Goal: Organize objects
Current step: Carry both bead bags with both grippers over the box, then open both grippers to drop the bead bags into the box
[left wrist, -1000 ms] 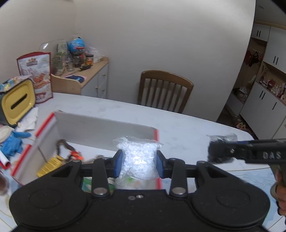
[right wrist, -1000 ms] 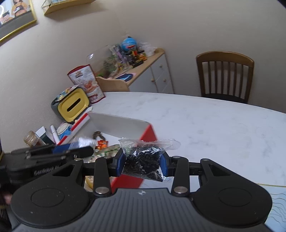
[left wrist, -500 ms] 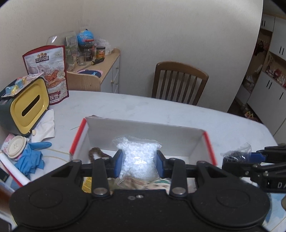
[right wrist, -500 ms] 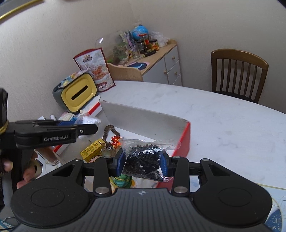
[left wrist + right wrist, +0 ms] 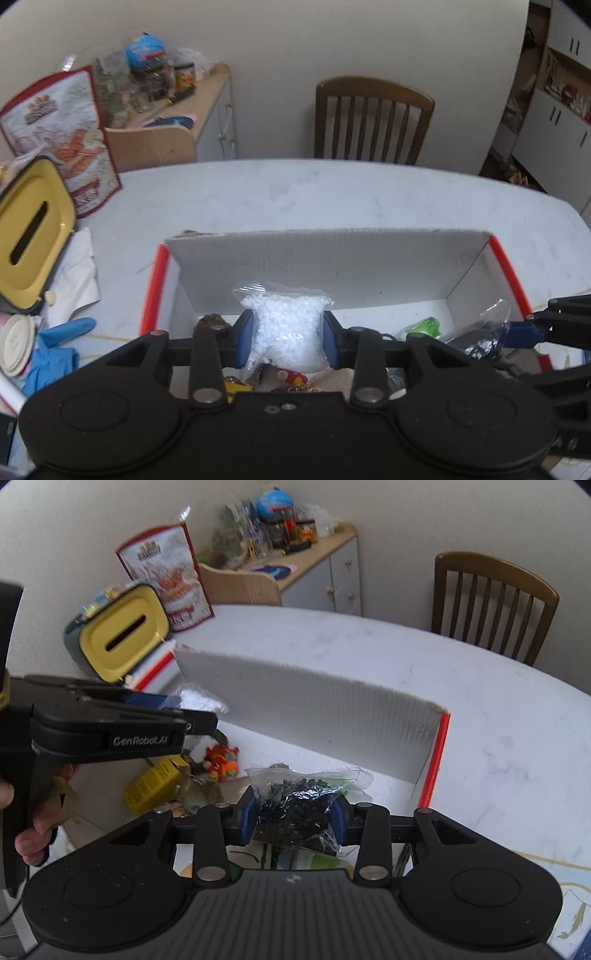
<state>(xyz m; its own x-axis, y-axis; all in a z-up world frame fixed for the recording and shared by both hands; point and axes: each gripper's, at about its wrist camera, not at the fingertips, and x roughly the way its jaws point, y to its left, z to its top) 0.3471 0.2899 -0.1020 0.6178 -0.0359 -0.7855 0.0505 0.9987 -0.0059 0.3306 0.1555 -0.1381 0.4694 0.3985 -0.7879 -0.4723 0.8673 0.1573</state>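
My left gripper (image 5: 288, 341) is shut on a clear bag of white beads (image 5: 286, 328), held above the open red-edged cardboard box (image 5: 332, 266). In the right wrist view my right gripper (image 5: 294, 819) is shut on a clear bag of black beads (image 5: 295, 805), over the right half of the same box (image 5: 314, 716). The left gripper (image 5: 173, 705) shows at that view's left, a hand (image 5: 37, 823) on its grip. The right gripper (image 5: 517, 330) with its dark bag (image 5: 476, 339) shows at the left wrist view's right edge. Inside the box lie a yellow packet (image 5: 155, 782), an orange toy (image 5: 221, 760) and a green item (image 5: 424, 326).
A white marble table (image 5: 332, 195) carries the box. To the left stand a yellow-lidded tissue holder (image 5: 31, 232), a red snack bag (image 5: 62, 133), a blue glove (image 5: 55, 350) and tissues. A wooden chair (image 5: 373, 118) and a cluttered cabinet (image 5: 177, 129) stand behind the table.
Both grippers have moved forward and down over the box with their bags still held. The box now fills the middle of both views and its contents show closer.
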